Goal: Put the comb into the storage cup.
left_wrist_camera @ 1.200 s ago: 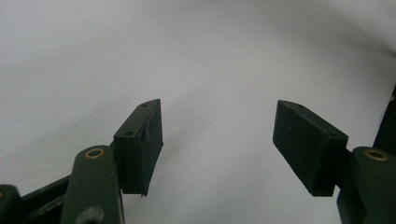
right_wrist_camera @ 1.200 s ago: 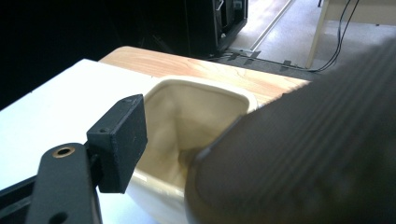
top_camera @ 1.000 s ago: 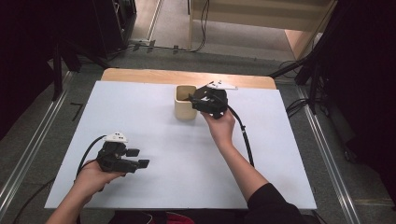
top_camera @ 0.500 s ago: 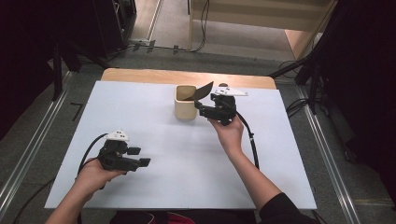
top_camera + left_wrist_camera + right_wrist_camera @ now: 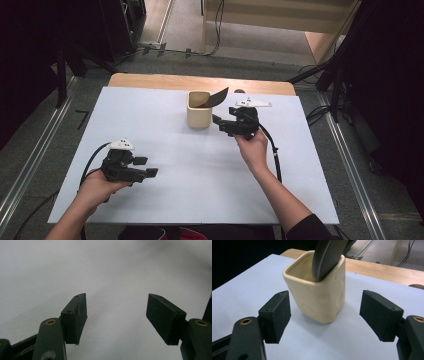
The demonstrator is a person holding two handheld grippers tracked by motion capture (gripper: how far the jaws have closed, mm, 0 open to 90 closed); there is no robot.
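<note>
A cream square ceramic cup [image 5: 198, 111] [image 5: 318, 298] stands upright near the back middle of the white table cover. A dark flat utensil [image 5: 214, 98] [image 5: 327, 257] leans out of it toward the right. My right gripper [image 5: 220, 125] [image 5: 325, 318] hovers just right of the cup, jaws open and pointing at it, nothing between the pads. My left gripper [image 5: 147, 167] [image 5: 117, 318] rests low at the front left, open over bare white surface.
The white cover [image 5: 200, 170] spreads over a wooden table whose back edge [image 5: 200, 82] shows. Metal rails [image 5: 30, 160] run along both sides on the floor. Cables trail from both grippers.
My right gripper has drawn back to the right, away from the cup; the dark utensil now stands in the cup, free of the jaws. The left gripper has stayed still.
</note>
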